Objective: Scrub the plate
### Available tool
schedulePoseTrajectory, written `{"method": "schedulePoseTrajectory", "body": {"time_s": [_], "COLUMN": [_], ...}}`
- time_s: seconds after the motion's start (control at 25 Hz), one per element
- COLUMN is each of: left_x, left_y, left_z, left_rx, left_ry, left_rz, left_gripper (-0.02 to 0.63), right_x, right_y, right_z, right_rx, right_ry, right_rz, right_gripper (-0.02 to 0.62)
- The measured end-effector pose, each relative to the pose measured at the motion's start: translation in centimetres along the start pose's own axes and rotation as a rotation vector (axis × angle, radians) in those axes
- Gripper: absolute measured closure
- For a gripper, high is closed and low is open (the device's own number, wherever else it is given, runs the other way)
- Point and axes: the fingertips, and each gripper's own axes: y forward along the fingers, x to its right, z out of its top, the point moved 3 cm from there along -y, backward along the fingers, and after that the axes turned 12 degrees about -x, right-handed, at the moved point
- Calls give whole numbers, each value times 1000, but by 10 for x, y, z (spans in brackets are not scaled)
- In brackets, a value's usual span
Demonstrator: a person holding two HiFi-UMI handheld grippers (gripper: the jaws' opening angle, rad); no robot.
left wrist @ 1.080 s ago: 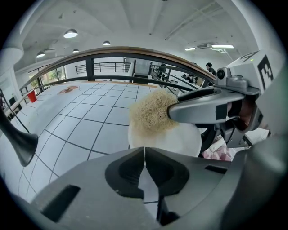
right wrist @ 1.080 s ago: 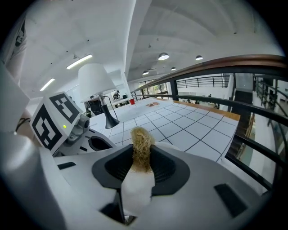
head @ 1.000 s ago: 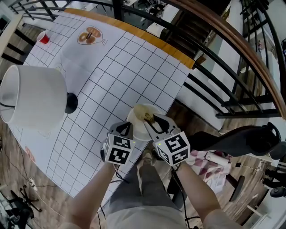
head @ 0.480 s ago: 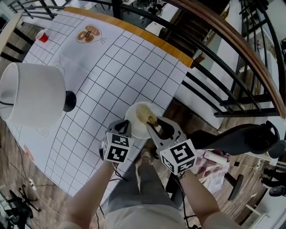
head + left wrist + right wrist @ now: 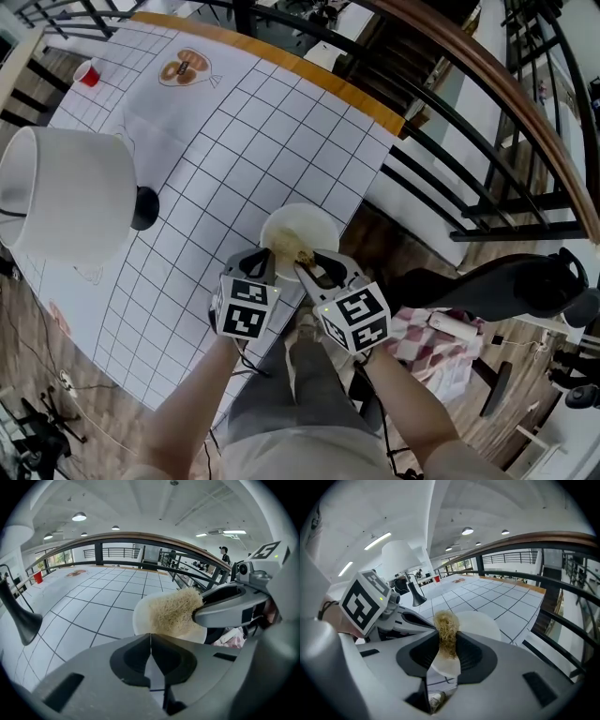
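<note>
Plate (image 5: 317, 223) scrubbing looks under way; it sits on the gridded table (image 5: 234, 141), right at the near edge. Closest to that edge, the left gripper (image 5: 261, 267) has its jaws drawn to a thin seam over the plate's near-left rim, seemingly pinching it steady. Just to its right, the right gripper (image 5: 309, 264) is clamped on a straw-coloured fibre scrubber (image 5: 302, 253) that touches the plate's near half. The bare white surface lies beyond the scrubber, further in from the table edge, so the stroke probably needs to push forward.
</note>
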Motion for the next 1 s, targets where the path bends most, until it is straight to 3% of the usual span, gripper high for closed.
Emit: {"method": "schedulePoseTrajectory", "body": {"time_s": [0.28,0.44,0.6,0.76,0.88,1.0], "left_x": [0,1,3,1,1,1], "left_y": [-2,0,3,1,0,1], "left_z": [0,-1,-3,-3,-2,-1], "left_rx": [9,0,-13,-2,4,6], "left_ry": [22,26,30,5,4,6], "left_rz": [-14,-2,3,-12,-15,-16], "left_gripper": [589,589,589,589,589,589], "right_x": [61,65,25,-21,-31,-29], "right_y": [-31,-46,-66,-47,-29,-17], "right_z": [-11,-2,18,-3,-21,-33], "right_rx": [-2,53,174,102,63,37], "right_ry": [17,-14,-41,-82,6,49], "right_rz": [-191,-257,-190,-100,-46,-46], "right_gripper": [482,482,482,482,482,482]}}
